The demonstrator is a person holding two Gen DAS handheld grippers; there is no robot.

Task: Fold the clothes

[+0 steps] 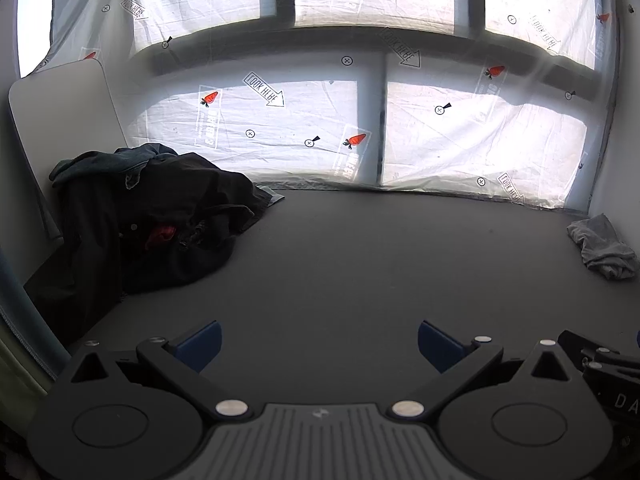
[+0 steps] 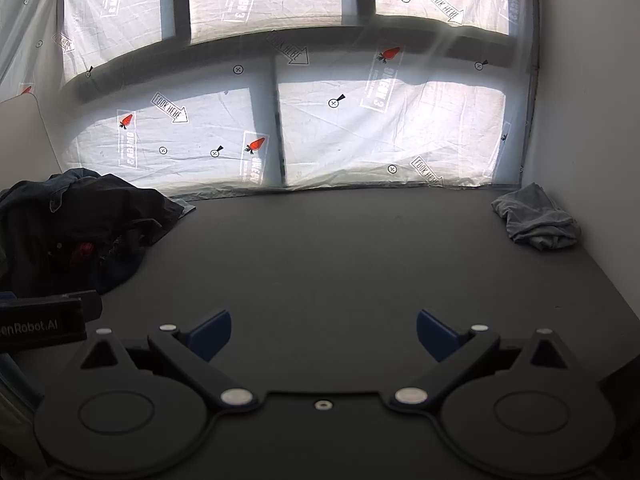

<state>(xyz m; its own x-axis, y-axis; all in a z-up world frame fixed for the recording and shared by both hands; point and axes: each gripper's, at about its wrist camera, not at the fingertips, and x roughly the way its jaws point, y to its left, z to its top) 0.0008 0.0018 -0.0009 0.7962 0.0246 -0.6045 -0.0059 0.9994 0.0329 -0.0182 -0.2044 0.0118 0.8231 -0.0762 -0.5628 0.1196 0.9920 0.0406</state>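
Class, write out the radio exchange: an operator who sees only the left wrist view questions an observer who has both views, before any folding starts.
Operator: Only the body of the right claw reaches my frame. Open or shut?
Observer: Open. Its blue pads stand wide apart with nothing between them.
Operator: The grey garment sits at my frame's edge. What lies beyond it?
Observer: The table ends just past it; its right edge runs along a white wall.
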